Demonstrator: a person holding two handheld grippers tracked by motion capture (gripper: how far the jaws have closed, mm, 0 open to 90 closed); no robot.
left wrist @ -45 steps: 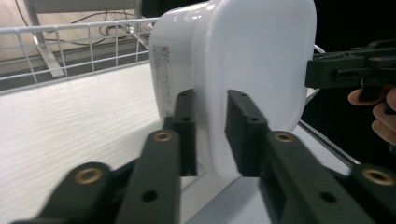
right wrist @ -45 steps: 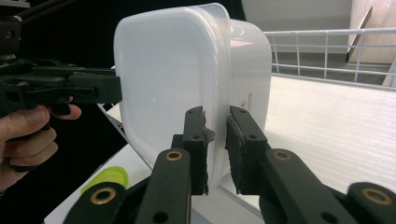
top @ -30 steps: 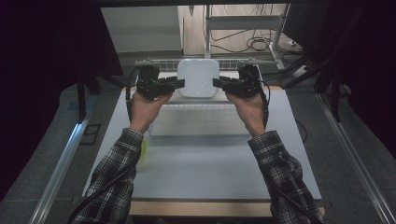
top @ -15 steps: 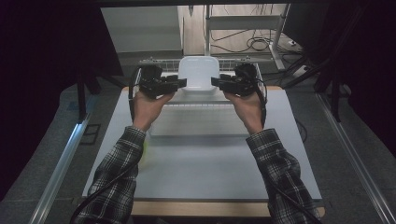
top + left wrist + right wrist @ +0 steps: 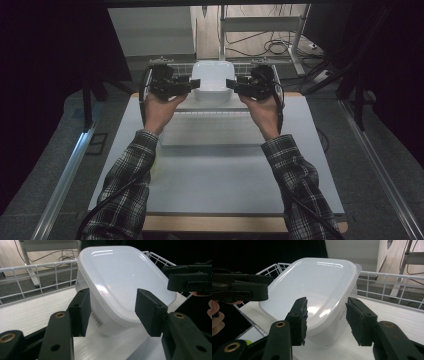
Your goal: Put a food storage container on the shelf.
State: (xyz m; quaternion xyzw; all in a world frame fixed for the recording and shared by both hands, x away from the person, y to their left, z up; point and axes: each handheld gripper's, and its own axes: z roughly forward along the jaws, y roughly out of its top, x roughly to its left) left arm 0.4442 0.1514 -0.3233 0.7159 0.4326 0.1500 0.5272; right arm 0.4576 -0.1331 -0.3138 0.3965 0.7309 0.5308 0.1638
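A white plastic container (image 5: 212, 75) with a smooth lid (image 5: 125, 277) stands on a white shelf inside a wire basket (image 5: 240, 67) at the table's far edge. My left gripper (image 5: 192, 86) is at its left side and my right gripper (image 5: 232, 86) at its right side, facing each other. In the left gripper view the jaws (image 5: 112, 312) straddle the container's rim with gaps at both pads. The right gripper (image 5: 325, 317) straddles the opposite rim (image 5: 317, 282) the same way. Both pairs of jaws have just been opening, and both stand open.
The basket's white wire wall (image 5: 37, 266) (image 5: 392, 275) runs behind the container. A pale flat board (image 5: 210, 130) lies on the grey table (image 5: 215, 185) in front of the basket. Metal rails flank the table, with shelving and cables beyond.
The container and both grippers have shifted a little farther away, into the basket. Both pairs of jaws now stand wider on the container's rim.
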